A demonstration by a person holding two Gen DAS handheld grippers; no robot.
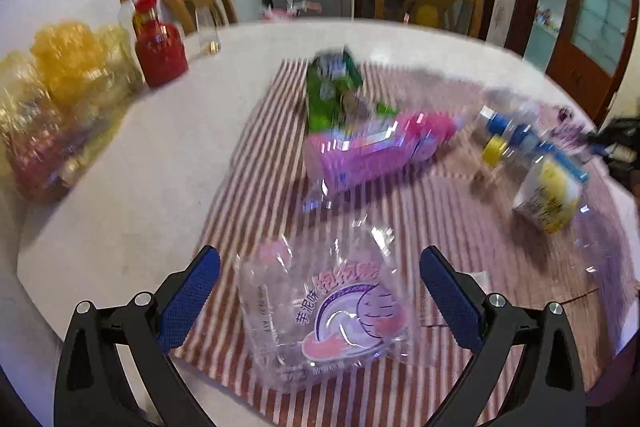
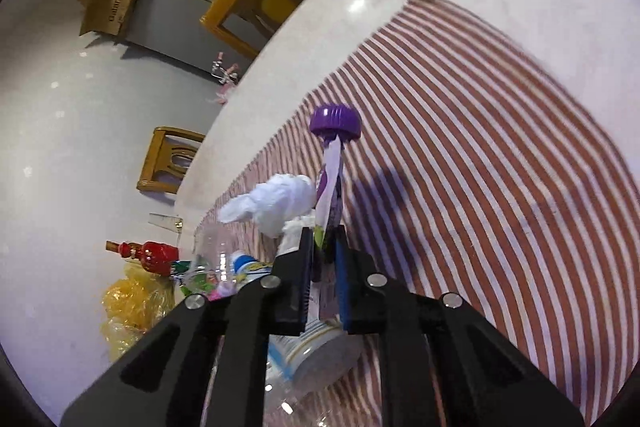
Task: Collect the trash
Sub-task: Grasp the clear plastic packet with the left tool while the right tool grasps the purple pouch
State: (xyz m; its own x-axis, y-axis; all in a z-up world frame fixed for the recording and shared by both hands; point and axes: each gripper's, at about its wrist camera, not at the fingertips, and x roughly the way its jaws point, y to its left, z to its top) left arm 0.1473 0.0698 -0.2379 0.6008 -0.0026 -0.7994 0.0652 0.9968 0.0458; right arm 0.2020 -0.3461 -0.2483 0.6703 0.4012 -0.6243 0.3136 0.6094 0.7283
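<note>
**2 hand-held grippers over the striped cloth**

We took the red-and-white striped cloth (image 1: 256, 155) on the white round surface (image 1: 132, 163) as our landmark. Above its near edge, our left hand-held gripper (image 1: 320, 291) stood released, its 2 blue-padded fingers (image 1: 188, 299) spread wide on either side of a clear plastic wrapper (image 1: 320, 315) with pink and purple print. The wrapper lay on the cloth between them, and neither pad touched it.

Near the middle of the cloth lay a pink packet (image 1: 372, 151), with a green packet (image 1: 332, 91) just beyond it towards the far edge. Towards the cloth's right side we saw a clear bottle with blue and yellow parts (image 1: 508, 135) and a yellow-and-white cup (image 1: 548, 191); blur hid the finer detail. Off the cloth, to its left on the bare surface, stood a red bottle (image 1: 160, 51) and crinkled yellow wrapping (image 1: 68, 63).

Our right hand-held gripper (image 2: 322, 259) was clenched on a flat purple-and-white pouch with a purple screw cap (image 2: 335, 121), which stood up out of the jaws above the cloth (image 2: 480, 147). A crumpled white tissue (image 2: 276, 203) lay just beside the pouch, to its left in the right wrist view. Whether the pouch's lower end touched the cloth we could not tell. Below that gripper we made out a white cup with blue print (image 2: 316, 351).
</note>
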